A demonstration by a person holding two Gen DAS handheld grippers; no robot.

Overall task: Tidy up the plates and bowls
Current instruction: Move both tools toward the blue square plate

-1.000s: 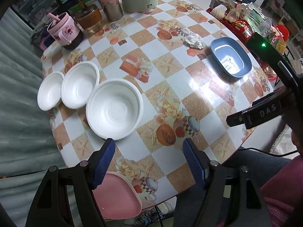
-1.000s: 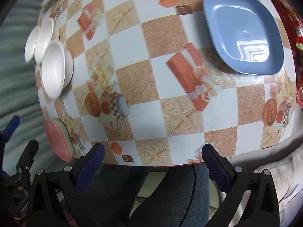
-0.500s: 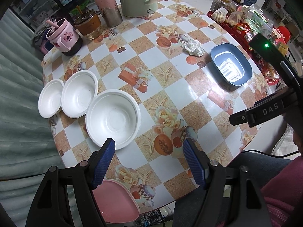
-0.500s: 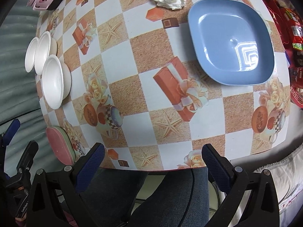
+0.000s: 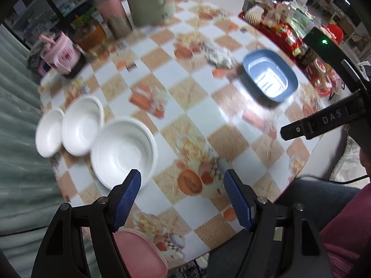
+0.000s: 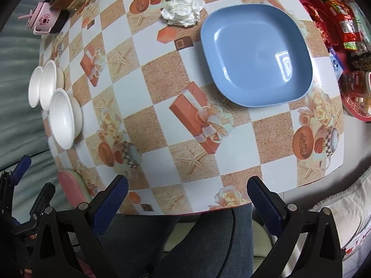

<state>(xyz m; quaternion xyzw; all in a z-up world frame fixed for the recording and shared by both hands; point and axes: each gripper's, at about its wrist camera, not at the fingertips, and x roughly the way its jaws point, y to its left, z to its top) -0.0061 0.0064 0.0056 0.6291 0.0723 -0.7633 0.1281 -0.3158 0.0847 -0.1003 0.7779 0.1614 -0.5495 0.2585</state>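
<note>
Blue plate [image 6: 255,55] now sits farther from the right gripper [image 6: 185,199] than before; both it and the left gripper [image 5: 182,197] gape empty, nothing sorted yet.

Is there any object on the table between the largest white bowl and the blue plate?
No object: between the largest white bowl and the blue plate lies only bare patterned tablecloth, clearest in the right wrist view.
</note>
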